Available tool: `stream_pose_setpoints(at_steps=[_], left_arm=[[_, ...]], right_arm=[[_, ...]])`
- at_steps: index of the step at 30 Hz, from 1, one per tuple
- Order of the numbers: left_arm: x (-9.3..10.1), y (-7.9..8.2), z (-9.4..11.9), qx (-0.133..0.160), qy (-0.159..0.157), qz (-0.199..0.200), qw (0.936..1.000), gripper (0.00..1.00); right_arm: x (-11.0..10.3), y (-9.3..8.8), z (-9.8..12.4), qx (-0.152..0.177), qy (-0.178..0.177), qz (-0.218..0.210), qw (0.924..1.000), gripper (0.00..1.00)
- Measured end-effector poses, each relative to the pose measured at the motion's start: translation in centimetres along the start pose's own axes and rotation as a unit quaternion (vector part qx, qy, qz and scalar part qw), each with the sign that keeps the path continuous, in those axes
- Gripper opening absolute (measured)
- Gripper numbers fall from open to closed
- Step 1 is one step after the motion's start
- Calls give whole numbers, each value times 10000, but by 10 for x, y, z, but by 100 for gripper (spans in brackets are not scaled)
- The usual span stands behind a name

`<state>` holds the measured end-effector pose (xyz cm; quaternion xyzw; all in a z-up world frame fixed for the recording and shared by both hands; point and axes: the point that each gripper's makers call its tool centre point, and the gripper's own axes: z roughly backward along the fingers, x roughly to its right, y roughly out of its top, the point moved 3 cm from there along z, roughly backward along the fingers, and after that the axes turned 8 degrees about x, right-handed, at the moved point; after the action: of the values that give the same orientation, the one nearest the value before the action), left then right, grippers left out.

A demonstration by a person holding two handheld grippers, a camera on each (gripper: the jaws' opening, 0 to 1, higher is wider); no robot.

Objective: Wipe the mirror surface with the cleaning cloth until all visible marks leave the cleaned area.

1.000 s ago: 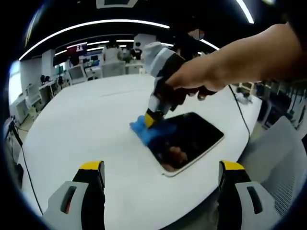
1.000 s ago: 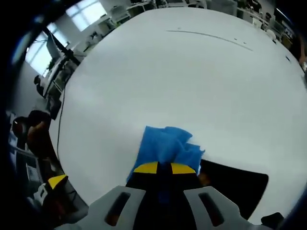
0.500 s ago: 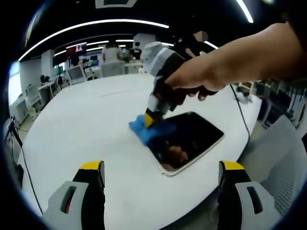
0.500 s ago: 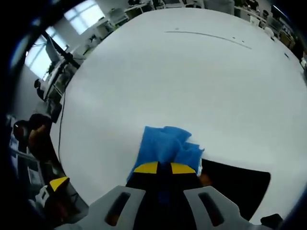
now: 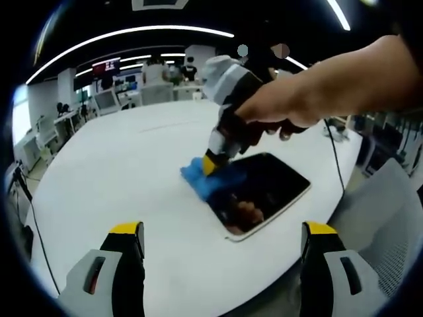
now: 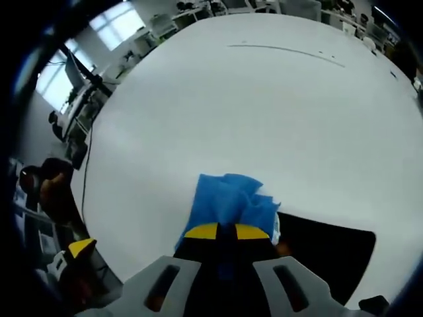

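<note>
Blue cleaning cloth [image 6: 228, 202] clamped in right hand-held gripper [image 6: 227, 231], on mirror [image 5: 261, 191] corner; left hand-held gripper [image 5: 223, 231] apart.

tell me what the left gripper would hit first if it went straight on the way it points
Most likely the mirror, lying flat on the white table ahead of the open left gripper; depth is unclear, so it may touch bare table first.

Left gripper [image 5: 221, 231]: two grey plastic jaws, yellow tips, black inner faces, dark slot in each grey shell. Right gripper [image 6: 227, 231]: same grey shells with dark slots, yellow-tipped black jaws; from the left gripper view, grey-white body, black neck. Hand [image 5: 281, 109] and forearm bare, no sleeve visible.
</note>
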<state>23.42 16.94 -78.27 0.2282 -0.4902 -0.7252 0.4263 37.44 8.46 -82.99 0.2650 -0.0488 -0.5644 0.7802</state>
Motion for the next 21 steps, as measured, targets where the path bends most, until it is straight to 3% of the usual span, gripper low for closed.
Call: stream_pose_setpoints(at_steps=[21], left_arm=[[-2, 2, 1, 48, 84, 2, 10000, 99]], right_arm=[[-11, -20, 14, -99, 66, 154, 9998, 2]])
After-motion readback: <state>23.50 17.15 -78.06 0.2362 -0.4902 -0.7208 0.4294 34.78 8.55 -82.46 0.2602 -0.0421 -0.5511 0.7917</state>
